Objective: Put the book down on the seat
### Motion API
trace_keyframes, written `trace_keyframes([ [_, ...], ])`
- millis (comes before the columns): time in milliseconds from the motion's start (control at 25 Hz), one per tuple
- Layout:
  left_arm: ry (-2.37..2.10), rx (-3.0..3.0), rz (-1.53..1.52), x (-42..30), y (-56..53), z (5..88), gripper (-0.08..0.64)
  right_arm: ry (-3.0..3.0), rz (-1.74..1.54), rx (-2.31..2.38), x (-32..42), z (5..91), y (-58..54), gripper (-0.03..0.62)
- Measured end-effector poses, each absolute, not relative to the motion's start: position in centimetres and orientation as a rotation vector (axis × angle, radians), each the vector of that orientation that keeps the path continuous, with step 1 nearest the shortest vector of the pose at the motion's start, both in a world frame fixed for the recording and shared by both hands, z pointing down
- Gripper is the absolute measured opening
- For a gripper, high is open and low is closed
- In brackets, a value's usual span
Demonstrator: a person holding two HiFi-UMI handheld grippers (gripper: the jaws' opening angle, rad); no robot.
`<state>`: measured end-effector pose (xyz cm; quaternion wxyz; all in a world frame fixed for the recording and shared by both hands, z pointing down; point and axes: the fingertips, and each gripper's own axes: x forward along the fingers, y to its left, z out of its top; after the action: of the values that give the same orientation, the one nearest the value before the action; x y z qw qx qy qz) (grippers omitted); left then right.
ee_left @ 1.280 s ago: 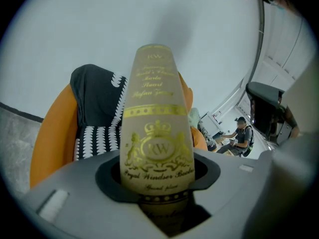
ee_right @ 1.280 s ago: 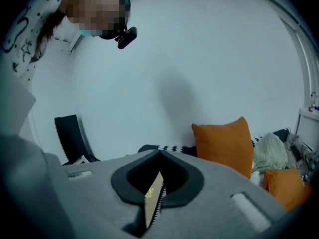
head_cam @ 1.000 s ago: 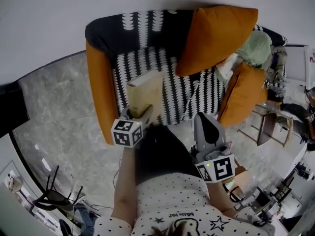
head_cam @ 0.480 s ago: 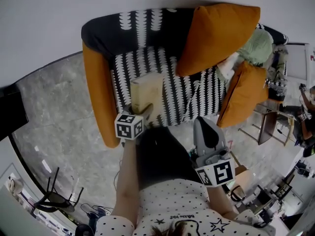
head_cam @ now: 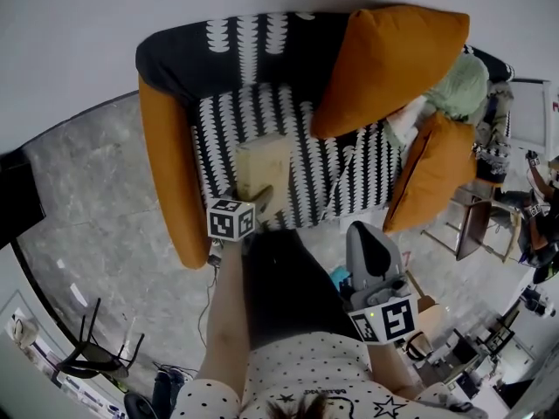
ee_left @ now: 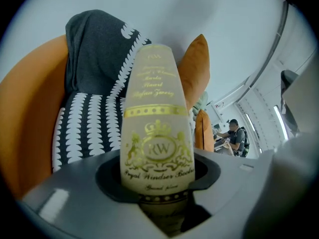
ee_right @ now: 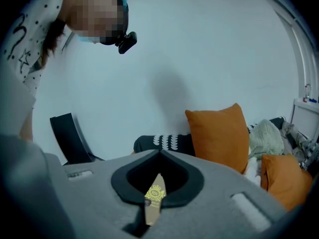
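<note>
The book [ee_left: 157, 128] has a matt cream cover with glossy gold-foil lettering. The sofa seat [head_cam: 323, 160] is patterned cloth and the orange cushion [head_cam: 384, 64] smooth cloth. The floor [head_cam: 96, 199] looks like polished stone.

Left gripper [ee_left: 158, 193] jaws clamp a cream, gold-printed book [ee_left: 155, 118]. Patterned sofa [ee_left: 87, 128] seat and orange cushion [ee_left: 196, 71] lie beyond it.

Office/lab w/ a lounge corner: patterned sofa [head_cam: 262, 138] w/ orange cushions [head_cam: 384, 59] vs bare white wall [head_cam: 87, 24], grey stone floor [head_cam: 87, 208] in front; right of sofa, person [ee_left: 233, 135] seated at work amid equip.
</note>
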<state>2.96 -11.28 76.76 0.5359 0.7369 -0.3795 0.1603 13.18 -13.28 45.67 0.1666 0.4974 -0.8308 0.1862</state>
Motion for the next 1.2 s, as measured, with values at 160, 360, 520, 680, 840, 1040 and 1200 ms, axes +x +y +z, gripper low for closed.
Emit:
trace_keyframes([
  [160, -0.904, 1.736, 0.37, 3.5, -11.5, 78.3, 0.235, -2.351, 0.544, 1.409, 13.8, 46.8, -13.2, 0.0],
  [360, -0.891, 1.714, 0.376, 3.1, -10.5, 79.5, 0.235, -2.339, 0.55, 1.381, 13.0, 47.5, -12.6, 0.0],
  [520, -0.877, 1.692, 0.361, 3.1, -9.8, 80.7, 0.235, -2.332, 0.554, 1.369, 12.6, 48.2, -12.4, 0.0],
  [680, -0.875, 1.667, 0.348, 2.9, -9.3, 82.1, 0.235, -2.321, 0.574, 1.363, 12.4, 48.7, -11.8, 0.0],
  [840, -0.857, 1.655, 0.328, 4.0, -9.7, 83.7, 0.235, -2.306, 0.592, 1.361, 13.2, 49.8, -11.5, 0.0],
  [1040, -0.834, 1.629, 0.323, 4.4, -10.1, 85.3, 0.235, -2.29, 0.613, 1.348, 13.4, 50.8, -11.4, 0.0],
  [1200, -0.8, 1.607, 0.302, 3.7, -9.8, 86.8, 0.235, -2.272, 0.639, 1.335, 12.6, 52.0, -11.0, 0.0],
])
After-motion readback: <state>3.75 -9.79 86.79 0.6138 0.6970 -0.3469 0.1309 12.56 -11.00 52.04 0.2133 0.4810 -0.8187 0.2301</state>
